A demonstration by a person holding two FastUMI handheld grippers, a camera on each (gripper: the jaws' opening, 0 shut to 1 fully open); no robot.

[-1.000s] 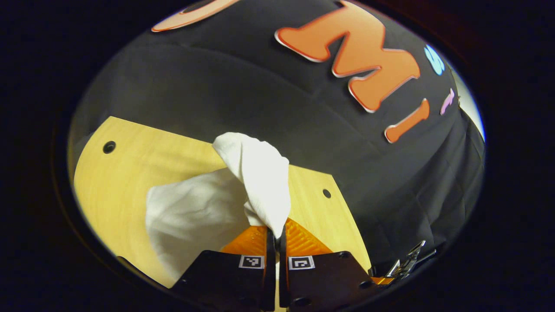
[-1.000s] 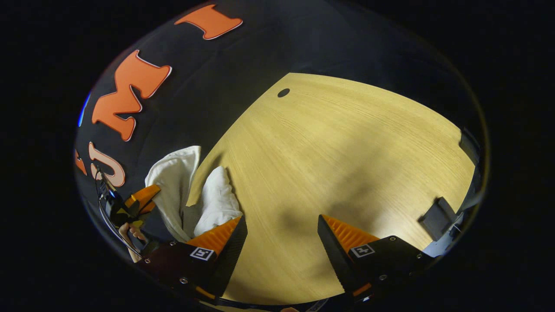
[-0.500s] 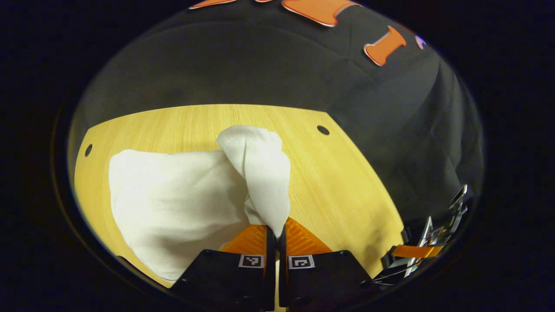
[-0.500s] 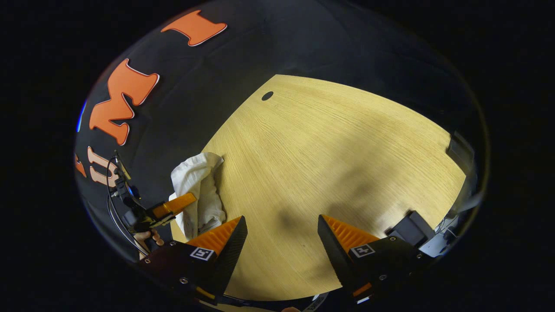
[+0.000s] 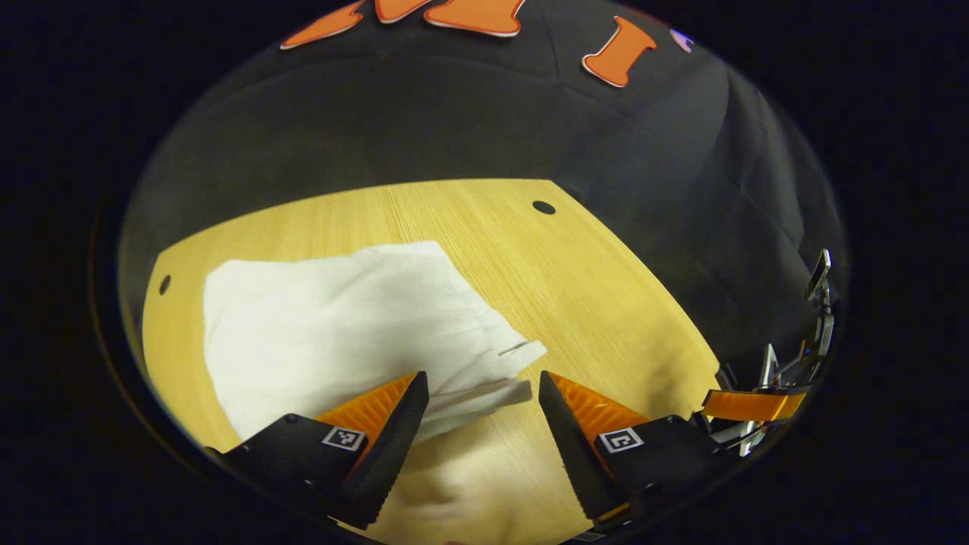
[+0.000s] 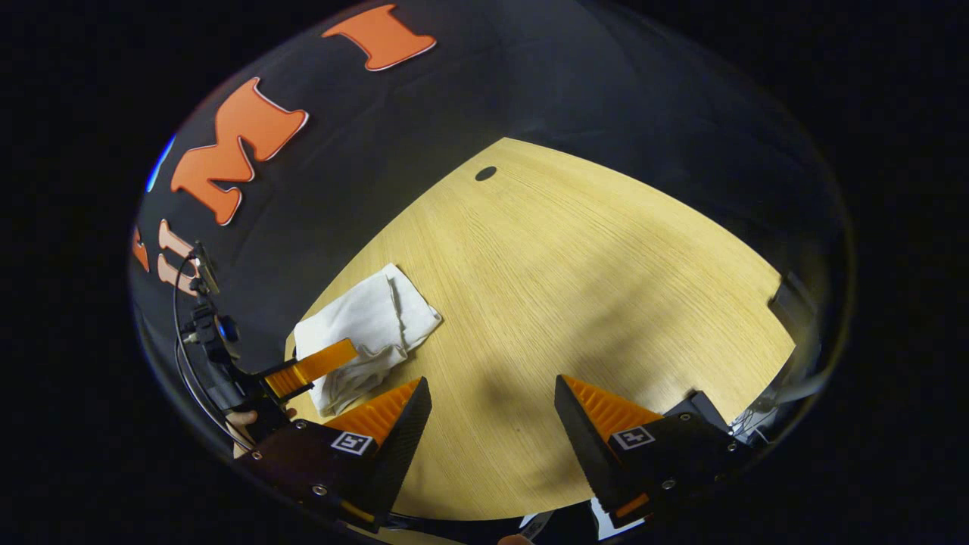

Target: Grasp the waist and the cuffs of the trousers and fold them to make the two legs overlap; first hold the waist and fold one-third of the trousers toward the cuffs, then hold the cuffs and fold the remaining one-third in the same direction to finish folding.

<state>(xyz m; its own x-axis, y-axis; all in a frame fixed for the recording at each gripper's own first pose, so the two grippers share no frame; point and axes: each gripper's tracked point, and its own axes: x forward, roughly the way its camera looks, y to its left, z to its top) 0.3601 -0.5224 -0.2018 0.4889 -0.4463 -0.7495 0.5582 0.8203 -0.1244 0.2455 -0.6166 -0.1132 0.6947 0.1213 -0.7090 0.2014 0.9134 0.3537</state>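
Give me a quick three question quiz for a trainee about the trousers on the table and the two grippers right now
1. True or false: the left gripper is clamped on the trousers.
2. The right gripper has open jaws over: A) the trousers, B) bare table, C) a box?
3. Fill in: the trousers lie folded and ____ on the table.

Key: 1 false, its jaws stand open around the cloth's near edge. 2 B. 3 flat.

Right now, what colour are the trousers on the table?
Plain white, no pattern; the trousers show best in the left gripper view, lying folded on the table.
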